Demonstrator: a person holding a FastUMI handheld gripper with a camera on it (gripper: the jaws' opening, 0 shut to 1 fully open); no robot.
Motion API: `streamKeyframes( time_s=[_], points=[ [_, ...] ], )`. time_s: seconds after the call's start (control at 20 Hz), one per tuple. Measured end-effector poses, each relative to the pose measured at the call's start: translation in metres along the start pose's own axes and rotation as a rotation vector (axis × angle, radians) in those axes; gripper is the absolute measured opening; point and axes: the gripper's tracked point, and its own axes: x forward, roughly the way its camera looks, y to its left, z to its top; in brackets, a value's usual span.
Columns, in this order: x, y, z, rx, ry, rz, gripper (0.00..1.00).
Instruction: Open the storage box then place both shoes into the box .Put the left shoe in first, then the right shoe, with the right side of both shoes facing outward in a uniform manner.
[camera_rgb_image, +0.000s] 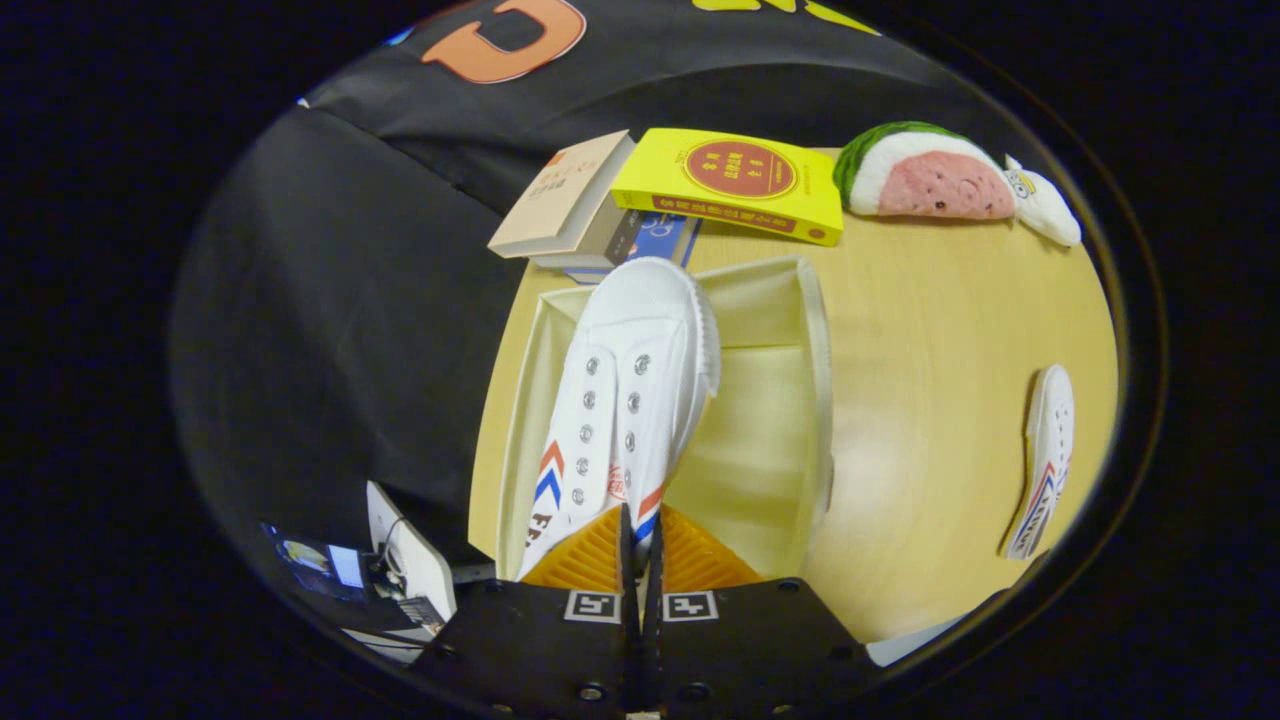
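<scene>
The pale wooden bench fills the right and middle of the scene, with the booth's dark cloth wall falling away on the left. On the bench, just ahead of the gripper, stands the open cream storage box, its long side running from near to far. A white canvas shoe with red and blue stripes on its side hangs over the left part of the box, toe pointing to the far end and heel end pinched in the gripper, whose two fingers are closed tight on the shoe's heel edge with almost no gap between them. The second white shoe lies on its side on the bench well to the right of the box. Beyond the box's far end sits a stack of books, a yellow book beside a tan book, and to the far right a watermelon-slice plush toy.
</scene>
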Motion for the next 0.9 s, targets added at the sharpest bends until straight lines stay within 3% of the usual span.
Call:
streamKeyframes(
  time_s=[0.15,0.3,0.45,0.9],
  points=[
    [0.023,0.003,-0.001,0.022,-0.003,-0.044,0.00],
    [0.039,-0.002,-0.005,-0.032,-0.001,-0.145,0.01],
    [0.060,0.004,-0.014,0.020,0.050,-0.136,0.01],
    [0.105,-0.006,-0.019,0.005,0.151,-0.183,0.01]
  ],
)
